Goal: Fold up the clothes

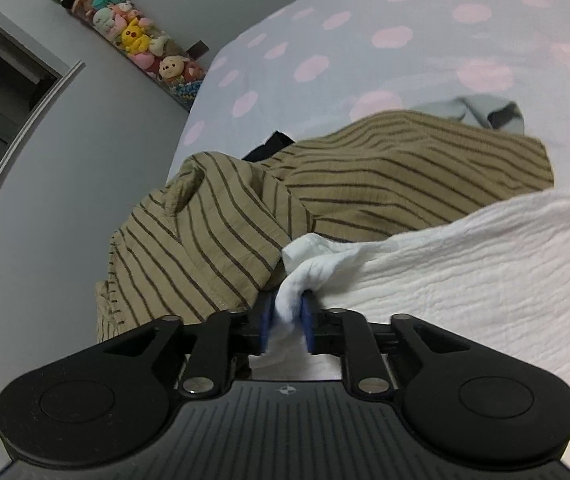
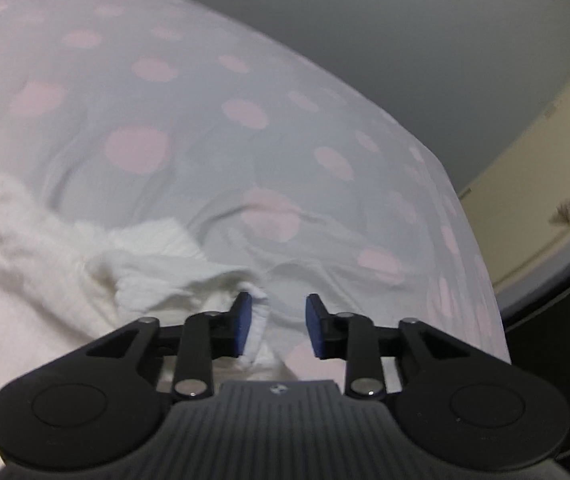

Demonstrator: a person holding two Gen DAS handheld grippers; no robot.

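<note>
Left tongs (image 1: pixel 288 322) pinch white garment (image 1: pixel 465 256) beside striped tan garment (image 1: pixel 225 232).

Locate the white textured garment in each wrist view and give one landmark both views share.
Left wrist: the white textured garment fills the lower right, a bunched corner pinched in the left gripper, beside the striped tan garment.
Right wrist: it covers the lower left, its edge reaching the open right gripper.
Shared landmark: the pink-dotted bedsheet.
</note>
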